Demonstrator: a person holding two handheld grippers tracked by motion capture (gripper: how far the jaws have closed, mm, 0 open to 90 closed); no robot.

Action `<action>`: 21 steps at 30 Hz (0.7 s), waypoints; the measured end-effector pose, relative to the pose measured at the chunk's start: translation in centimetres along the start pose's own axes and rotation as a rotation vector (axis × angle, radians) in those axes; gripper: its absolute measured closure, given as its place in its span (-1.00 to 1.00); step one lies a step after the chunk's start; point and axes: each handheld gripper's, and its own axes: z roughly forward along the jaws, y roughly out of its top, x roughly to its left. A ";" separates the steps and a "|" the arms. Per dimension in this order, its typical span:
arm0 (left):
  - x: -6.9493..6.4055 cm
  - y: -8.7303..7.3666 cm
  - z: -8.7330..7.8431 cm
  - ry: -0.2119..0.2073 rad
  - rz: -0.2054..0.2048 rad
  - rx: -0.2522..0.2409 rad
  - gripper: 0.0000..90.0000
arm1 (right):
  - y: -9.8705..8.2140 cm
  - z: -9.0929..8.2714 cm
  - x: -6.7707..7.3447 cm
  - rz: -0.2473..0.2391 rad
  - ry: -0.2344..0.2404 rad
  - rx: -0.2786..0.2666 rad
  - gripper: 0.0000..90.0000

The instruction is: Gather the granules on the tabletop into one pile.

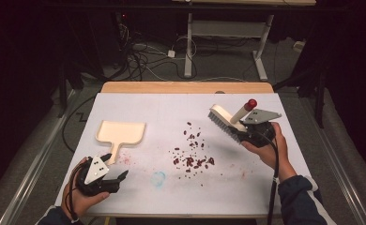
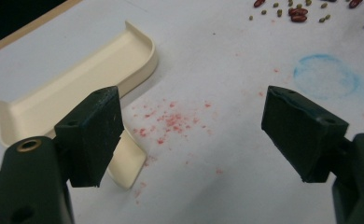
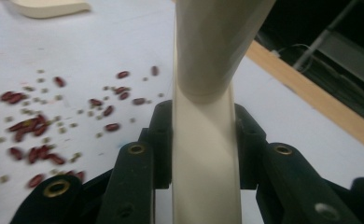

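Observation:
A cream dustpan (image 1: pixel 121 132) lies flat at the left of the white mat, its short handle pointing toward the near edge. My left gripper (image 1: pixel 115 167) is just beside that handle, open, with nothing between its jaws. In the left gripper view (image 2: pixel 189 121) the dustpan handle (image 2: pixel 126 163) shows past the left jaw. A cream brush (image 1: pixel 223 119) with dark bristles and a red-tipped handle is held up over the right side, and my right gripper (image 1: pixel 247 131) is shut on it. Its jaws (image 3: pixel 203 140) clamp the brush handle (image 3: pixel 206 177). Red beans and small green ones (image 1: pixel 193 157) lie scattered mid-mat.
A blue ring mark (image 1: pixel 158 178) and pink stains (image 2: pixel 171 121) mark the mat (image 1: pixel 162 112) near the front. A wooden table edge (image 1: pixel 186 87) runs along the back. Beyond it are a desk frame (image 1: pixel 228 28) and cables on the floor.

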 end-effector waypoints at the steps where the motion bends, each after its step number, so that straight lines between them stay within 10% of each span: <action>1: 0.0 0.0 0.1 -0.003 -0.002 -0.002 -0.56 | 0.3 0.3 -0.3 -0.006 -0.012 0.006 0.52; 10: 0.1 0.1 0.3 -0.009 0.007 0.005 -0.58 | 2.7 5.8 -2.7 -0.025 -0.080 0.085 0.52; 21: -0.3 0.5 1.1 -0.031 0.053 0.024 -0.61 | 3.4 11.5 -1.4 -0.103 -0.132 0.158 0.52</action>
